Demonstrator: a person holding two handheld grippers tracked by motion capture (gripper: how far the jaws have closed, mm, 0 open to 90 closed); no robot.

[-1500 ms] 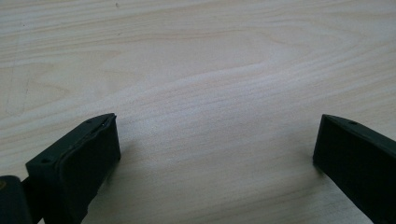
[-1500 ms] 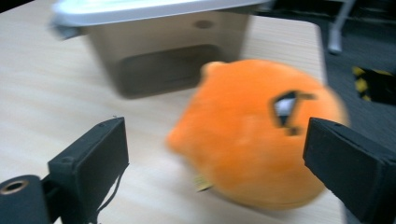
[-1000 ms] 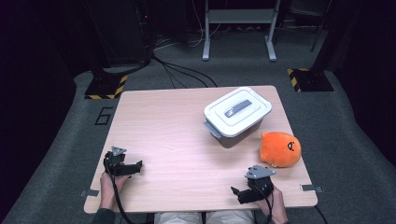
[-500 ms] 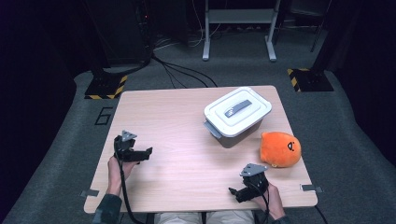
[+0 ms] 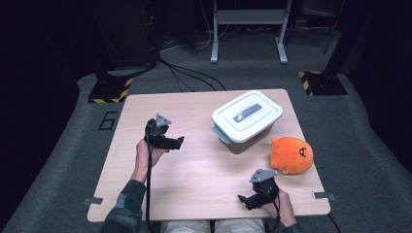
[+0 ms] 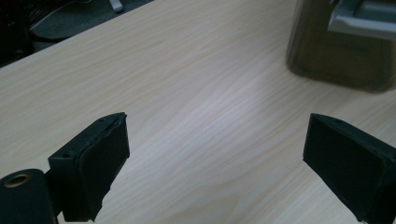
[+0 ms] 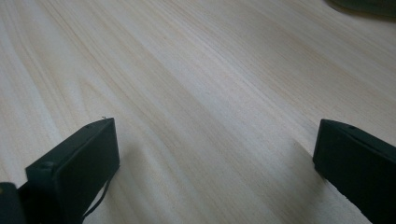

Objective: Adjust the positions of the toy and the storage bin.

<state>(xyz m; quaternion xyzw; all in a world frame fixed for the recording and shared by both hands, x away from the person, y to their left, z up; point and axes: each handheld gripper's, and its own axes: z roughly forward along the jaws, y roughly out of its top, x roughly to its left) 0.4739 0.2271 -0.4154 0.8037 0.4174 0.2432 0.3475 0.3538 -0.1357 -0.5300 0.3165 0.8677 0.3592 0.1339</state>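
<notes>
You are working at a light wood-grain table (image 5: 194,170) that is standing on grey carpet (image 5: 63,160) in a dark room. Your left gripper (image 5: 176,142) is hovering over the left-middle of the tabletop with its jaws spread wide and nothing between them; in the left gripper view it (image 6: 215,158) is pointing toward the storage box (image 6: 345,51), whose dark wall is showing at the upper right, well apart from the jaws. Your right gripper (image 5: 244,200) is sitting low near the front edge, at the right; its jaws are likewise spread and are gripping nothing, and in the right gripper view it (image 7: 215,163) is facing bare wood. The storage box (image 5: 247,120), grey with a white lid and a grey handle on top, is standing closed at the right rear of the table. The orange plush toy (image 5: 291,154) is lying just beside the box, toward the front right, between the box and your right gripper. Black cables (image 5: 189,73) are running across the floor behind the table, a grey metal stand (image 5: 248,29) is standing farther back, and yellow-black striped base plates (image 5: 109,90) are lying at either side.
</notes>
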